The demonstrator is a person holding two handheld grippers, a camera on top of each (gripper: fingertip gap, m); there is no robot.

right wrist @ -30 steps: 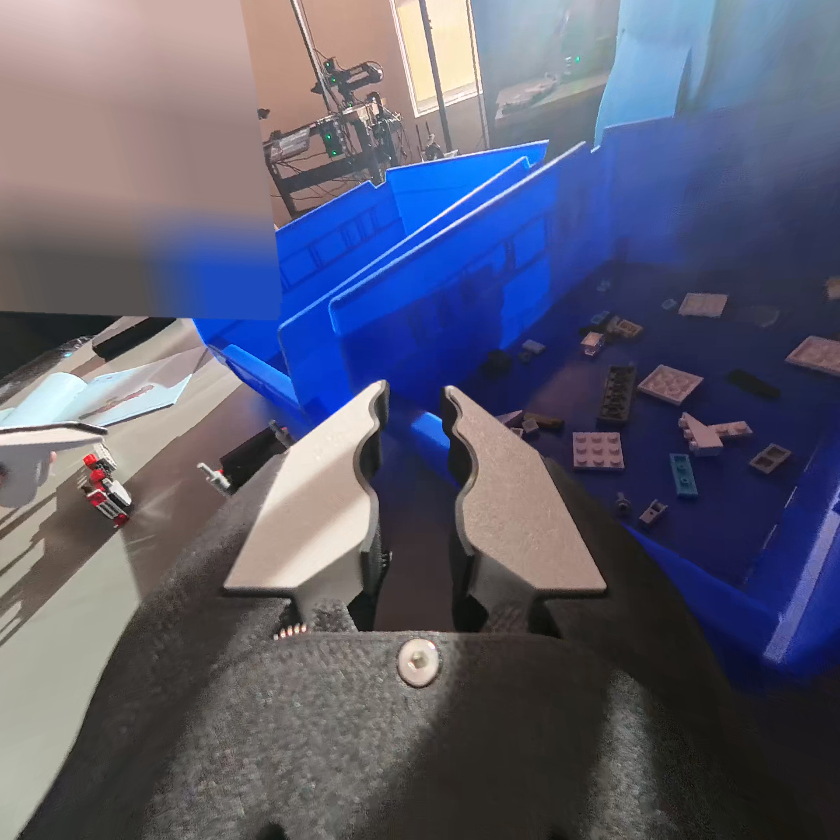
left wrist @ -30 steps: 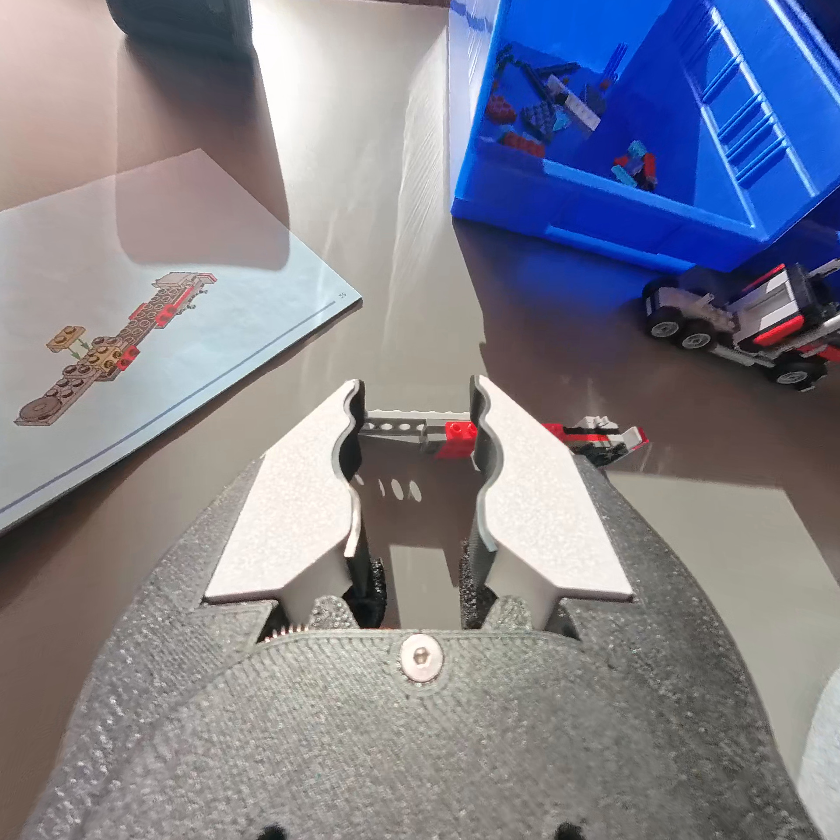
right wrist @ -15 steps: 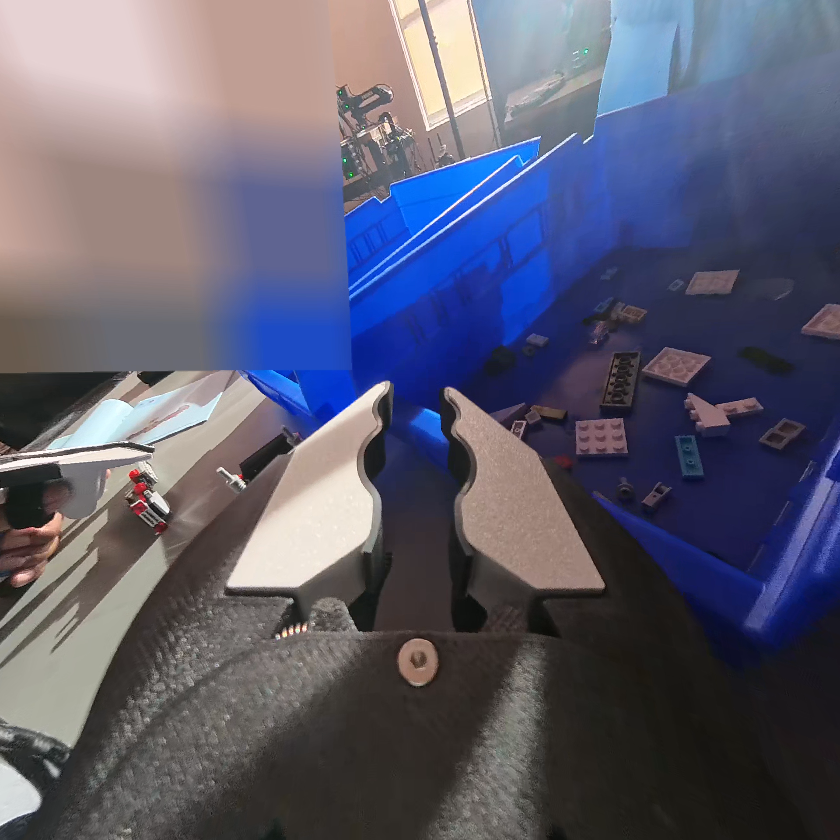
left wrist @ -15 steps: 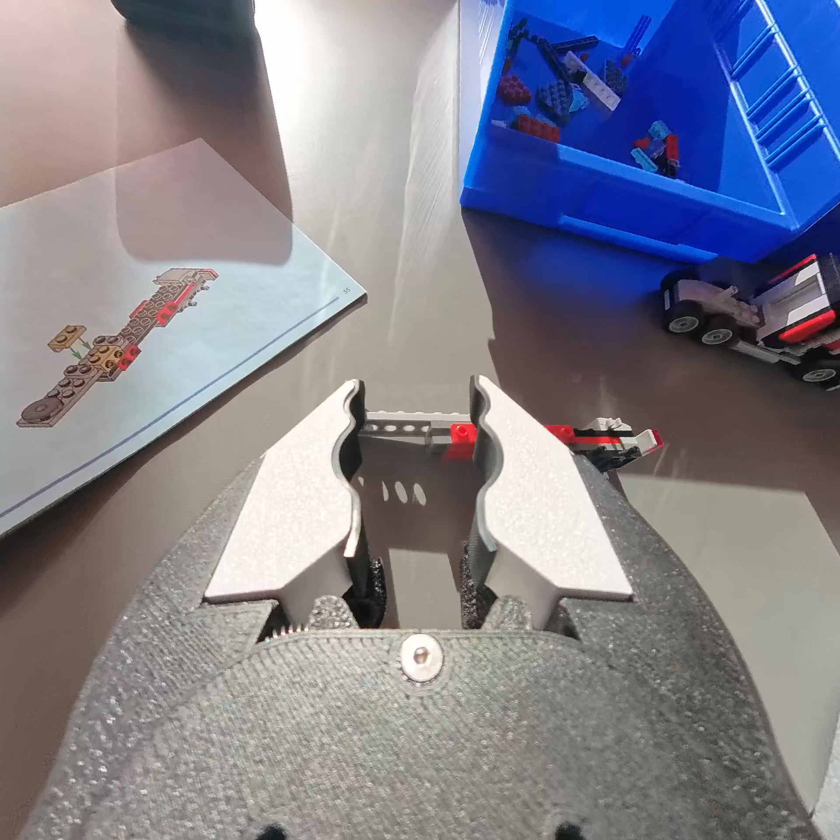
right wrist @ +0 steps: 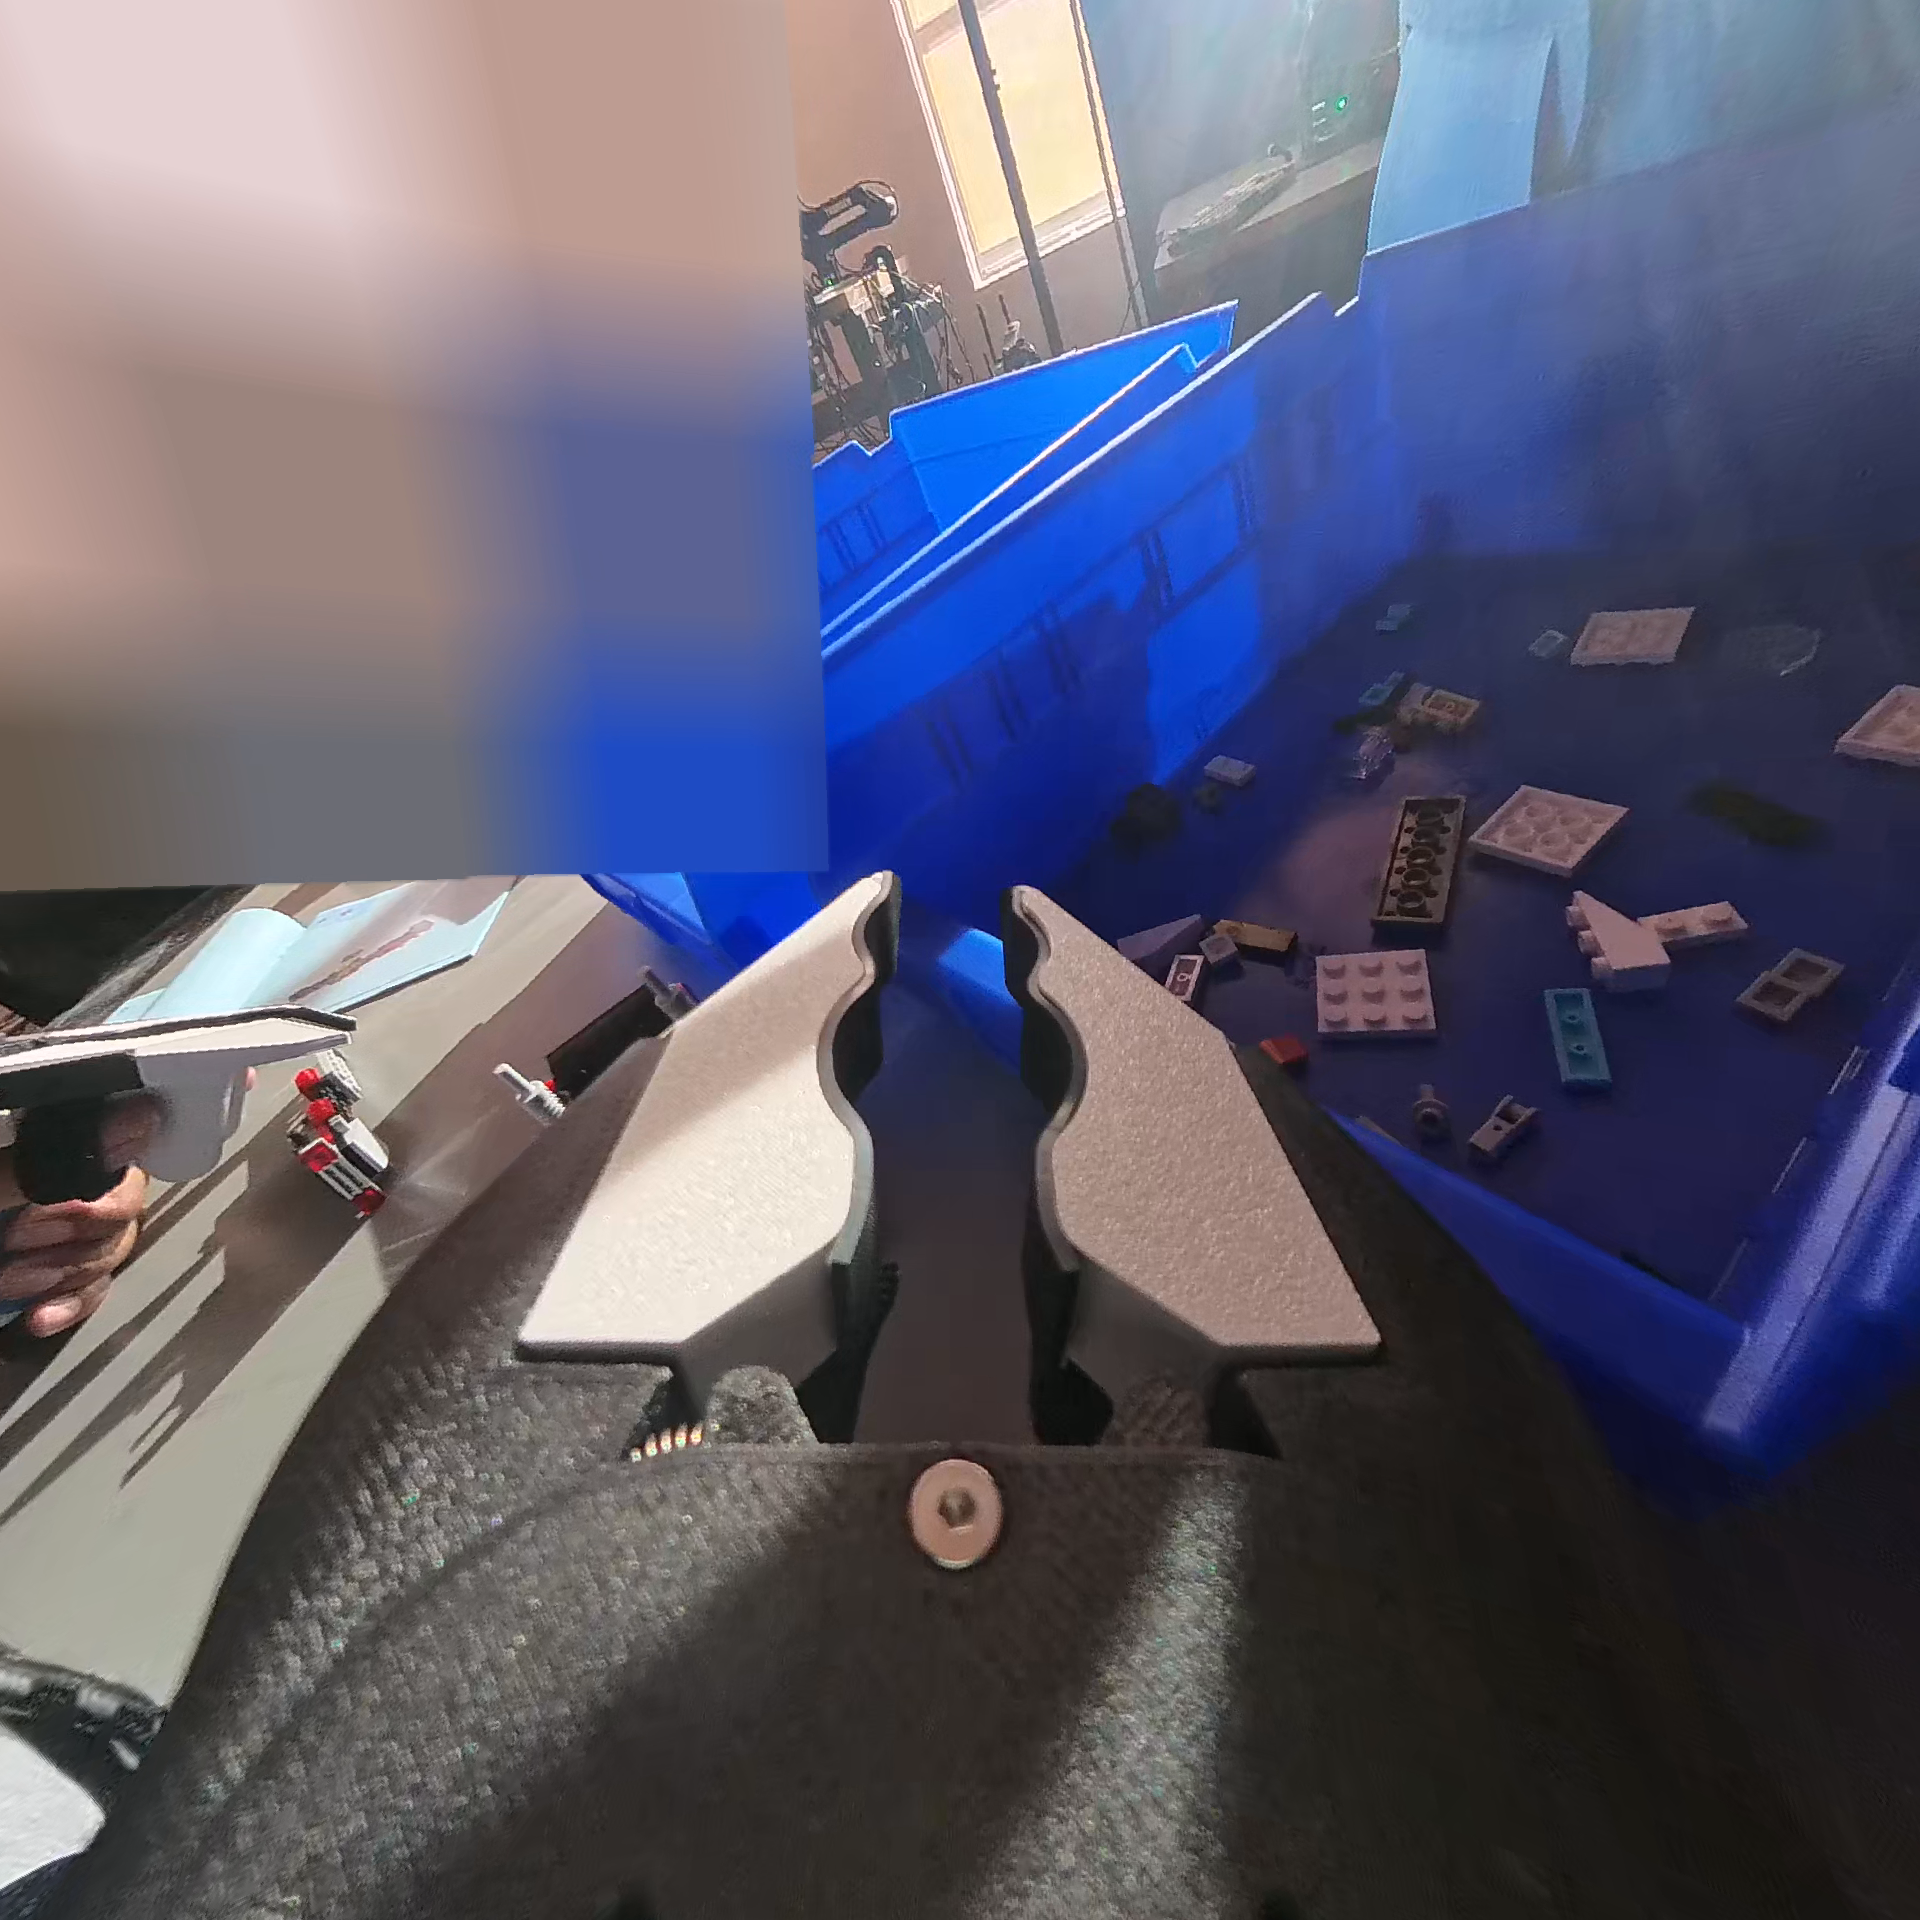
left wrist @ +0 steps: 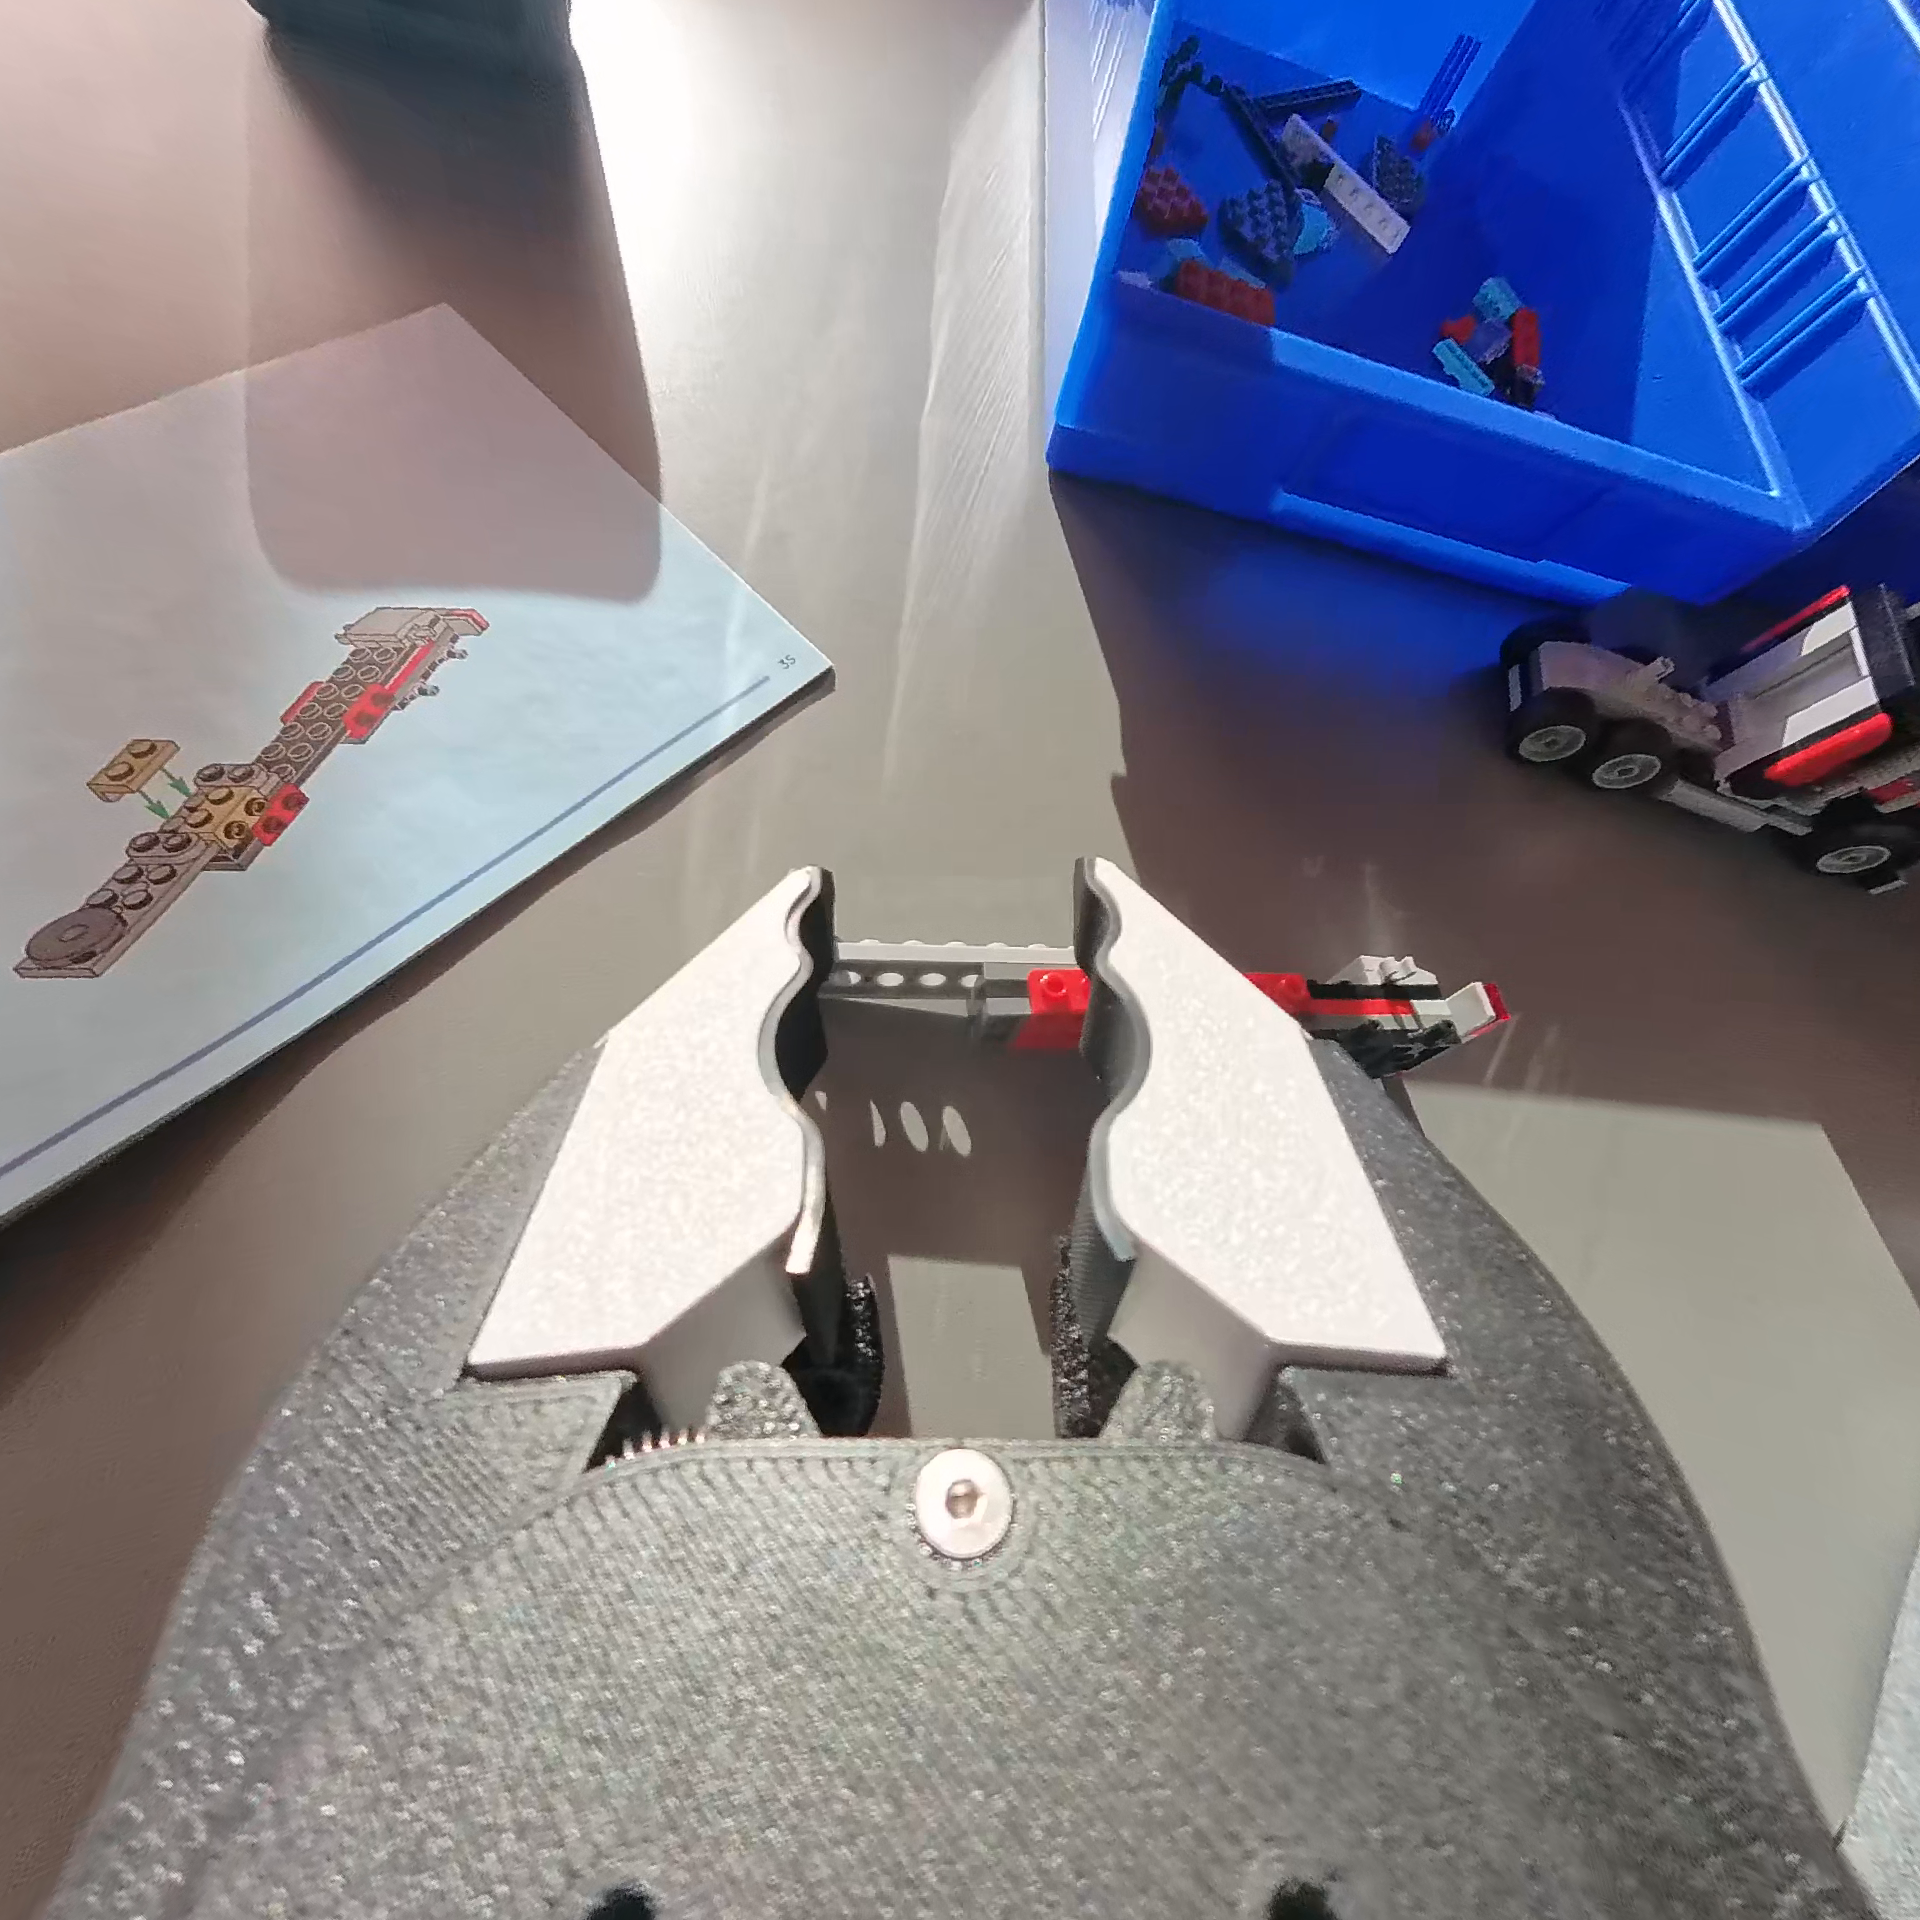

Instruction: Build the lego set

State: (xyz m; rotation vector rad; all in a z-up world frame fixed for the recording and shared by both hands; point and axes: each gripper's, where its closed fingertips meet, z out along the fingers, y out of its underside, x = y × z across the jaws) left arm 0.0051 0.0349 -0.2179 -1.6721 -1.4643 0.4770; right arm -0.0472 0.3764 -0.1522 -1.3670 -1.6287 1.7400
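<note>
A long grey, red and white lego assembly point(left wrist: 935, 977) lies across the dark table just under the tips of my left gripper point(left wrist: 951, 883). The left gripper is open and hovers over it; the right finger hides part of it. In the right wrist view the same assembly point(right wrist: 338, 1138) lies on the table below the left gripper point(right wrist: 312, 1023). My right gripper point(right wrist: 951, 894) is slightly open and empty, above the near rim of a large blue bin point(right wrist: 1558, 1247) holding several loose plates point(right wrist: 1371, 992).
An open instruction booklet point(left wrist: 312, 727) lies at the left. A smaller blue bin point(left wrist: 1351, 457) with loose bricks stands at the back right. A built truck point(left wrist: 1714, 748) stands in front of it. A person's hand point(right wrist: 62, 1247) holds the left gripper. My hands' fingertips stand some 35 cm from each other.
The right gripper has swung so the bin's pieces sit farther right and the left gripper and hand show more at the left. The left view has shifted slightly; its jaws have not moved.
</note>
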